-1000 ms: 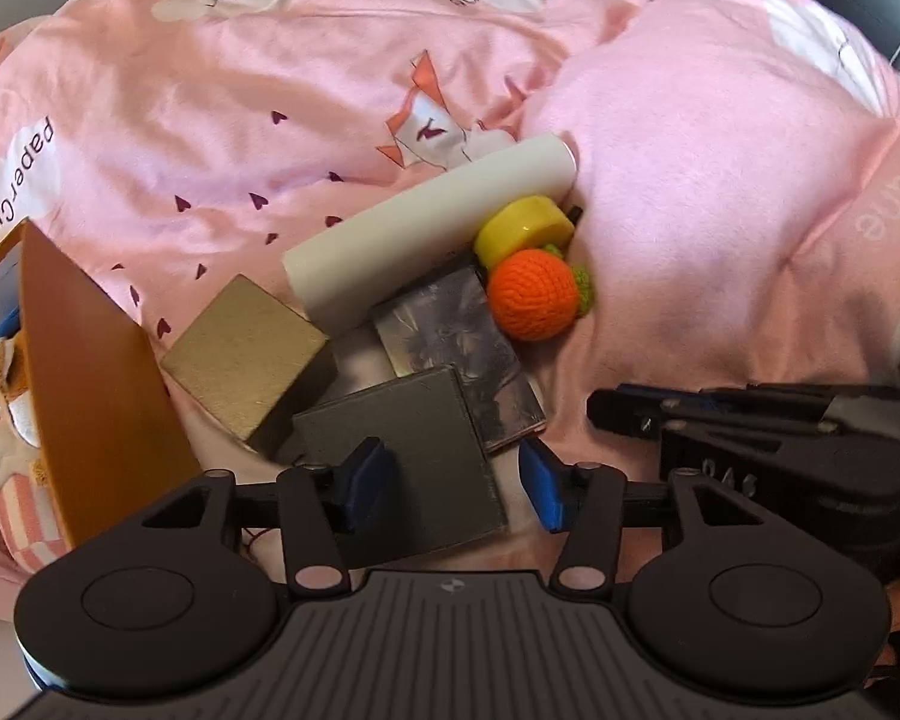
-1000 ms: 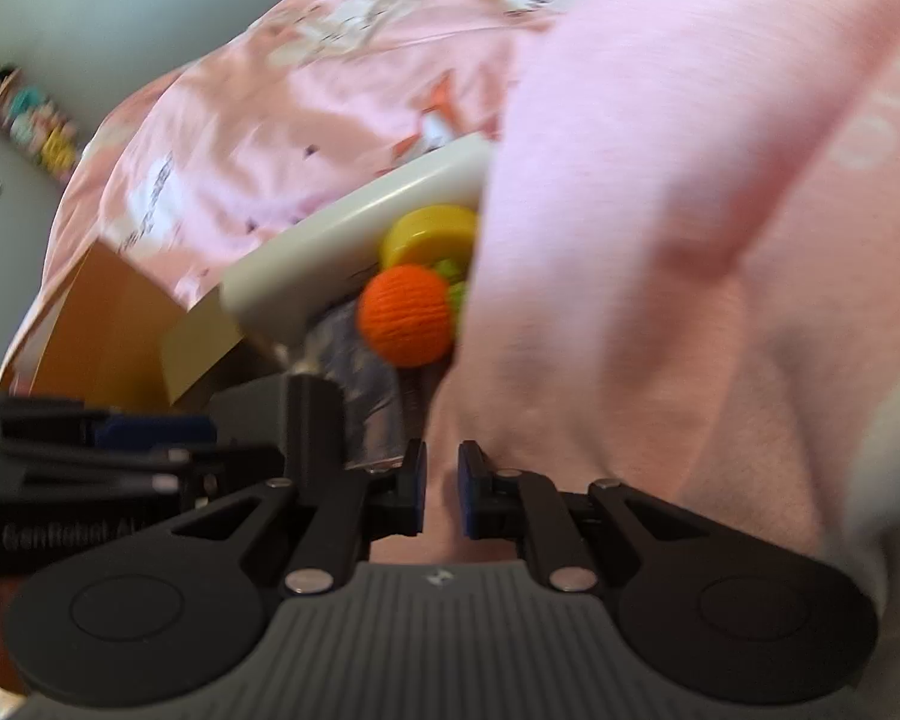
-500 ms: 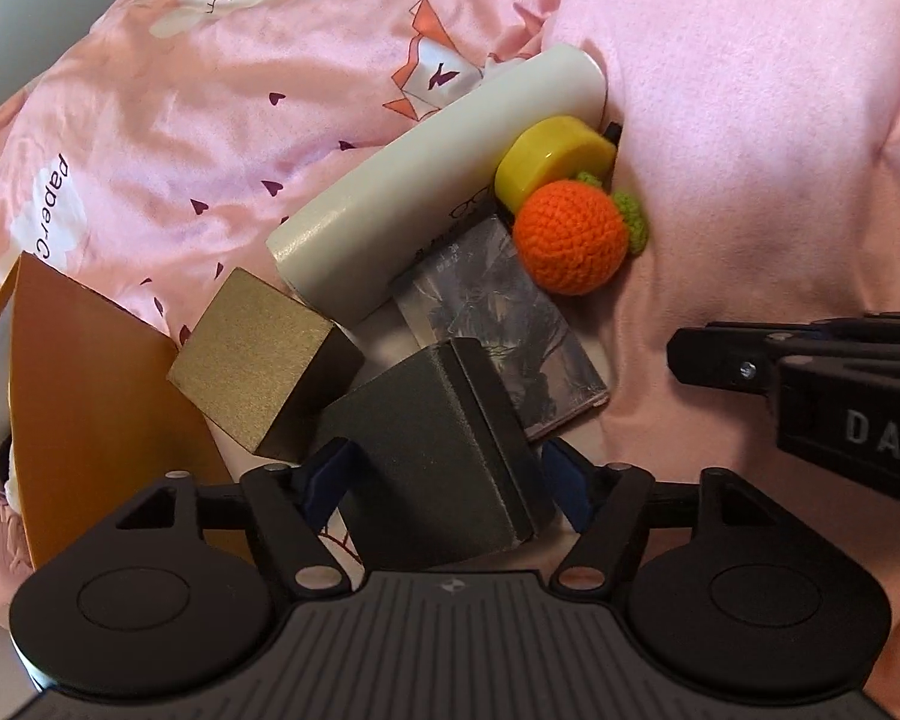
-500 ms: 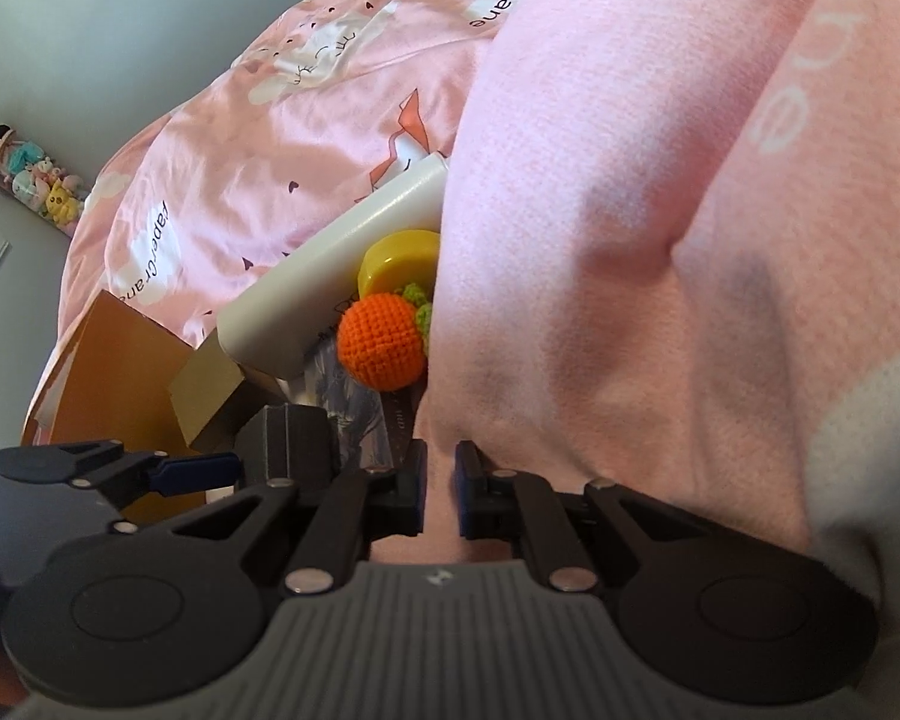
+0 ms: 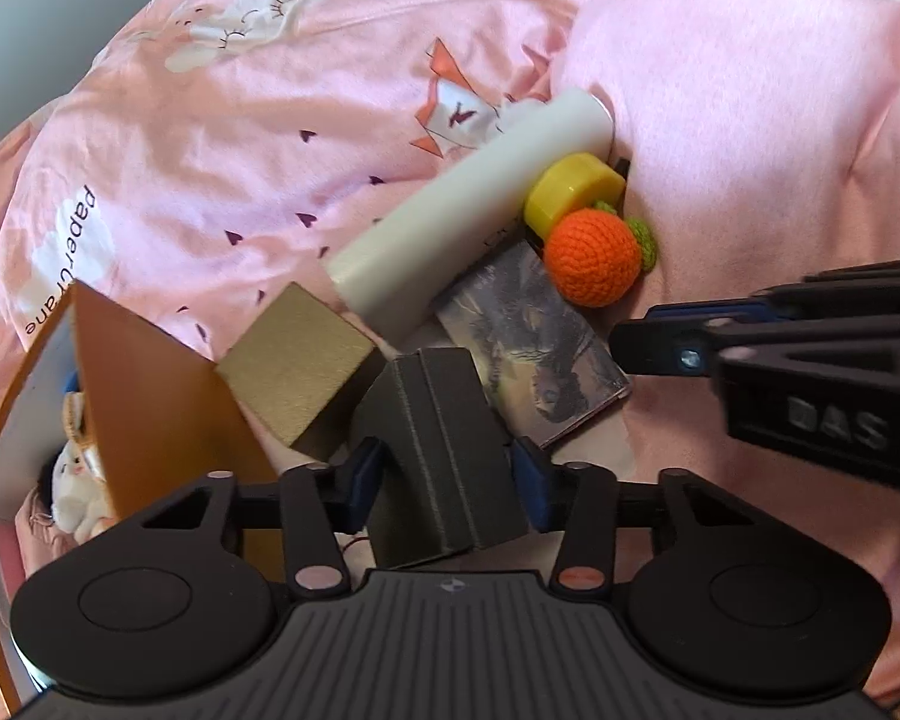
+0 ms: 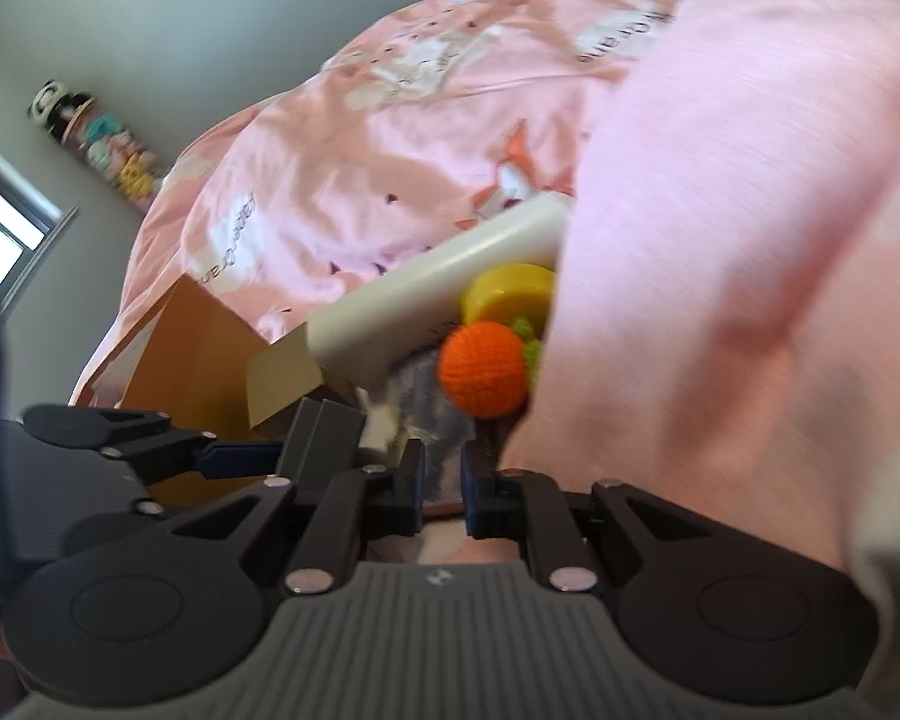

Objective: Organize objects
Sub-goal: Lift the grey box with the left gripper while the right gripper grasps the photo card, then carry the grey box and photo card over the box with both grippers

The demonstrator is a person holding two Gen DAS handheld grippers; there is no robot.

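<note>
My left gripper [image 5: 447, 483] is shut on a dark grey box [image 5: 438, 450], tilted up off the bed; it also shows in the right wrist view [image 6: 324, 438]. Beyond it lie a gold box [image 5: 297, 363], a white cylinder [image 5: 468, 210], a yellow cap [image 5: 573, 192], an orange crochet fruit [image 5: 594, 258] and a grey patterned box [image 5: 534, 348]. My right gripper [image 6: 441, 495] is nearly shut and empty, low beside the pink pillow [image 6: 750, 240]; it shows at the right of the left wrist view [image 5: 780, 354].
An open orange-walled box [image 5: 144, 396] with a plush toy [image 5: 81, 474] inside stands at the left. Pink printed bedding [image 5: 240, 120] covers the surface. A window [image 6: 0, 222] and a shelf of toys [image 6: 102, 144] are on the far wall.
My left gripper closed on the dark grey box and tipped it up off the bed. The right gripper shifted slightly and stayed nearly shut.
</note>
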